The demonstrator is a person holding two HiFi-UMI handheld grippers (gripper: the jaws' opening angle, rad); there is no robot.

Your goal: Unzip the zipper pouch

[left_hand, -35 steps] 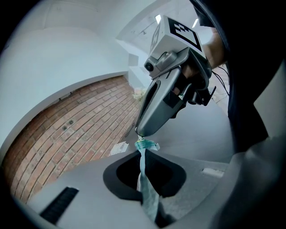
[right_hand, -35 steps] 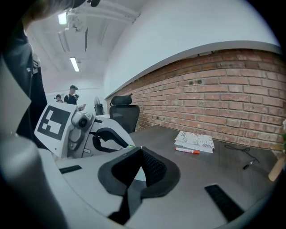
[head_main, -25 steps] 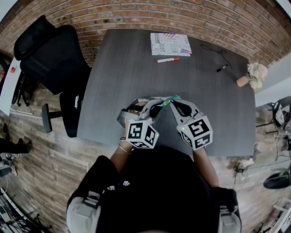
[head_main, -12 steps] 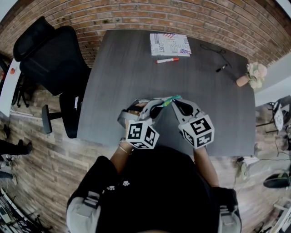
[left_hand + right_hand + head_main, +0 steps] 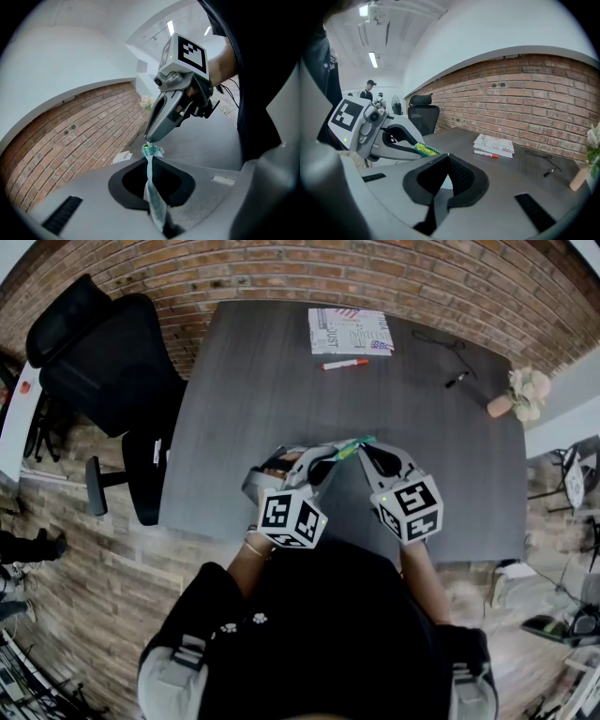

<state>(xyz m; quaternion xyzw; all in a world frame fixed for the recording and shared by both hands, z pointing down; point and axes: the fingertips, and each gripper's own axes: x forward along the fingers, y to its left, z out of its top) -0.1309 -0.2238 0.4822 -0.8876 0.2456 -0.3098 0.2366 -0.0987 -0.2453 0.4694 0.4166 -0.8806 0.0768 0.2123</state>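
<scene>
Looking from the head view, how are the hands set?
— Both are drawn in close to the body, over the near edge of the dark table (image 5: 281,381). The marker cubes sit nearest the person, and the two grippers slant forward and a little downward, their tips converging.

And the left gripper (image 5: 328,457)?
— Its hand (image 5: 274,465) wraps the handle, wrist bent inward. The left gripper view shows the jaws pressed together on the zipper pouch (image 5: 153,192), which runs up from them as a thin pale-teal strip.

Where does that strip end?
— At the tip of the right gripper (image 5: 149,139), which comes down on it from above, the forearm behind it.

So the right one grips too?
— Its jaws are closed to a point in the right gripper view, and the left gripper view shows that point pinching the pouch's green top end. I can't tell whether it has the zipper pull.

Is the pouch on the table?
— No, it hangs taut between the two tips, above the tabletop. A booklet (image 5: 351,331) and a red marker (image 5: 345,364) lie well apart from it, at the far edge.
</scene>
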